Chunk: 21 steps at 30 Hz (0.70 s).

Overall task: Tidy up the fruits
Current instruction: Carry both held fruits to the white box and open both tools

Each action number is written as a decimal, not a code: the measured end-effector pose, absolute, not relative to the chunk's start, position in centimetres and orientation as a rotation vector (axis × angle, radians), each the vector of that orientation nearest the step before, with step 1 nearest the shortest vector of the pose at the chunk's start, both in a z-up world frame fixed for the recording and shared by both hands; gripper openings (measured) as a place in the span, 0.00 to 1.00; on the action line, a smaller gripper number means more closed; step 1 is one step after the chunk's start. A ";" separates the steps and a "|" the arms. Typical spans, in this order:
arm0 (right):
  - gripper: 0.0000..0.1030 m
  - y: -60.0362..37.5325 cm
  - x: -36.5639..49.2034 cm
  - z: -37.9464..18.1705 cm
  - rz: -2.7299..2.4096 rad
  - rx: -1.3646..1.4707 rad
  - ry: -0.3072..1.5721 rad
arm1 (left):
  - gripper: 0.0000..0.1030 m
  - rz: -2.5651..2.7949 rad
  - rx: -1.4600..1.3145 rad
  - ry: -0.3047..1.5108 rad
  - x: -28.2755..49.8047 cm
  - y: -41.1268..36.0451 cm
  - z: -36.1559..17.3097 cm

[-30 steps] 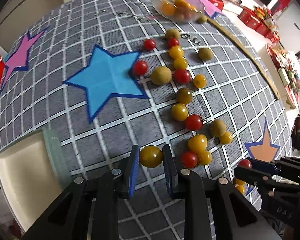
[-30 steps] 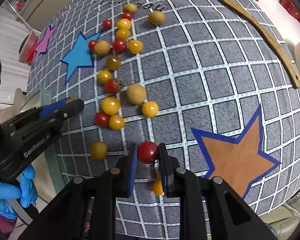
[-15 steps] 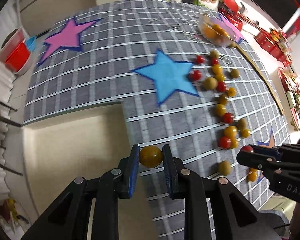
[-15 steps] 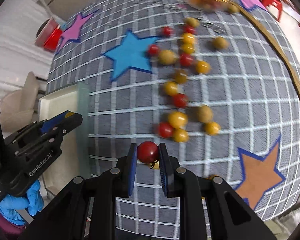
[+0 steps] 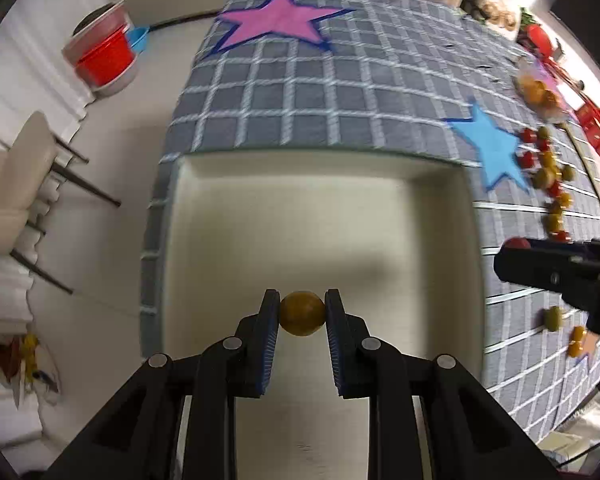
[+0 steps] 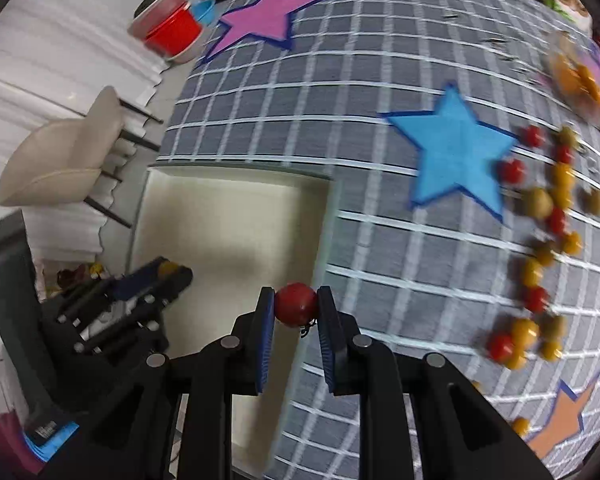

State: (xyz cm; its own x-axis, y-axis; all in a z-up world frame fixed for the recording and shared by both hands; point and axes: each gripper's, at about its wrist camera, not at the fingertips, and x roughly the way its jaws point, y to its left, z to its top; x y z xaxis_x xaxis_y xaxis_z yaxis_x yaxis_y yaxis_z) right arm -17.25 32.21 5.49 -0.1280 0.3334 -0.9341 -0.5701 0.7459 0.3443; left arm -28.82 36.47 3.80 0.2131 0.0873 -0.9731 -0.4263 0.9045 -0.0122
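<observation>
My left gripper [image 5: 302, 313] is shut on a yellow-brown tomato [image 5: 302, 318] and holds it above the cream tray [image 5: 320, 216]. My right gripper [image 6: 295, 305] is shut on a red tomato [image 6: 295, 304] over the tray's right rim [image 6: 327, 216]. The left gripper also shows in the right wrist view [image 6: 168, 274], over the tray. The right gripper shows in the left wrist view [image 5: 518, 246], right of the tray. Several red and yellow tomatoes [image 6: 540, 208] lie scattered on the checked cloth to the right.
A clear bowl of fruit [image 6: 580, 80] sits at the far right. Blue [image 6: 452, 148], pink [image 6: 260, 20] and orange [image 6: 560, 420] stars mark the cloth. A beige chair [image 6: 60, 160] and red tubs [image 6: 168, 32] stand off the table's left side.
Both grippers have swung left from the scattered tomatoes toward the tray, each still holding its tomato. The left one is now over the tray.
</observation>
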 end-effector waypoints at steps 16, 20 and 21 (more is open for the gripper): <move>0.23 38.6 -17.4 1.0 0.766 -0.309 1.574 | 0.24 0.391 -0.293 1.348 -30.4 37.8 1.1; 0.24 39.1 -17.5 -0.1 0.746 -0.308 1.580 | 0.29 0.378 -0.255 1.343 -30.7 37.6 1.0; 0.24 39.2 -17.5 -0.2 0.746 -0.311 1.578 | 0.52 0.386 -0.238 1.343 -30.7 37.5 1.0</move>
State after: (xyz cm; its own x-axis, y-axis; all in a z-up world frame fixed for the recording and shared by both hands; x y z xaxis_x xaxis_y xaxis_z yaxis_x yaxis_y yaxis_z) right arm -17.52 39.15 -0.21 -0.1635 0.2250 -0.9606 -0.6000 0.7502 0.2778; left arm -30.71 37.50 1.01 0.1771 0.1340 -0.9750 -0.4038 0.9134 0.0521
